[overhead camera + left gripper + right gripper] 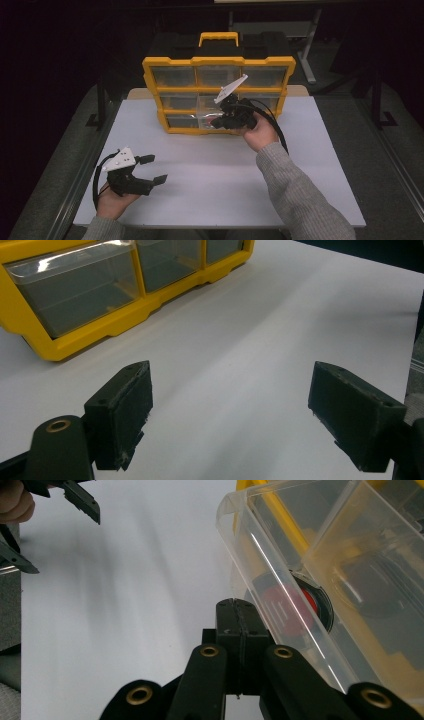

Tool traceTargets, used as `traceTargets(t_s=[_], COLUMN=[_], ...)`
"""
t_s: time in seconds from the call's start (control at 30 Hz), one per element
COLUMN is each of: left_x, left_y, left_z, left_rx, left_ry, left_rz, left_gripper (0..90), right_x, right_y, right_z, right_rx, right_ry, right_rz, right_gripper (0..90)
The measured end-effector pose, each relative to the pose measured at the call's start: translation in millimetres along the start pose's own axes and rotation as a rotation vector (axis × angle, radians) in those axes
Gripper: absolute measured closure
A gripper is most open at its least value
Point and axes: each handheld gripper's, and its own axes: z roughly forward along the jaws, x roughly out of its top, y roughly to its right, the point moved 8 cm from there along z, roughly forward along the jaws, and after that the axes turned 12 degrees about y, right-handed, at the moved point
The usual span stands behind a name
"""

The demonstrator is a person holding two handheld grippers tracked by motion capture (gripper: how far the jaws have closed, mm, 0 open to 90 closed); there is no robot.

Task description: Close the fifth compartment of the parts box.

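Note:
A yellow organiser case (220, 62) with clear drawers stands upright at the back of the white table (215, 175). My right gripper (216, 121) is at its bottom row, and its jaws are pressed together on the front edge of a clear drawer (300, 555) that is pulled partly out. Inside that drawer lies a round red and black object (295, 605). My left gripper (154, 169) hovers low over the table's front left, open, with nothing between its fingers. The left gripper view has the case's lower corner (75, 340) ahead and to the left.
The case has a yellow carry handle (218, 37) on top. Dark floor and metal frame legs (309, 55) surround the table. Bare white tabletop lies between the two hands. The left gripper (55, 535) is seen far off in the right gripper view.

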Motion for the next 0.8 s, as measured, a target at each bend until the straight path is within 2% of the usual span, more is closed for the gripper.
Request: traceTargets(t_s=[0.03, 0.1, 0.2, 0.3, 0.43, 0.5, 0.73, 0.77, 0.8], left_x=[0.4, 0.0, 0.8, 1.6, 1.3, 1.1, 1.1, 1.3, 1.6], left_y=[-0.1, 0.5, -0.1, 0.2, 0.1, -0.2, 0.1, -0.2, -0.5], left_z=[0.8, 0.8, 0.8, -0.4, -0.5, 0.0, -0.6, -0.9, -0.8], left_rx=[0.000, 0.000, -0.001, 0.001, 0.004, 0.003, 0.002, 0.003, 0.004], left_ry=[0.011, 0.010, 0.015, 0.015, 0.015, 0.015, 0.015, 0.015, 0.020], left_rz=[0.000, -0.006, 0.001, -0.003, -0.013, -0.004, -0.011, -0.011, -0.010], left_gripper=[17.8, 17.8, 17.8, 17.8, 17.8, 17.8, 17.8, 17.7, 17.8], right_x=[0.7, 2.2, 2.2, 2.9, 3.2, 3.8, 5.0, 5.2, 5.6], right_y=[2.0, 2.2, 5.9, 8.4, 10.8, 10.2, 16.4, 18.5, 18.7], right_z=[0.8, -0.4, 0.8, 0.9, 2.3, 2.2, 3.5, 4.6, 4.7], right_rx=[-0.003, -0.011, -0.014, -0.020, -0.022, -0.028, -0.041, -0.040, -0.040], right_ry=[0.005, 0.005, 0.008, 0.007, 0.009, 0.000, 0.000, 0.006, 0.005], right_rz=[-0.021, -0.002, -0.016, 0.012, -0.007, 0.011, 0.012, -0.001, 0.013], right_gripper=[89.1, 89.1, 89.1, 89.1, 89.1, 89.1, 89.1, 89.1, 89.1])
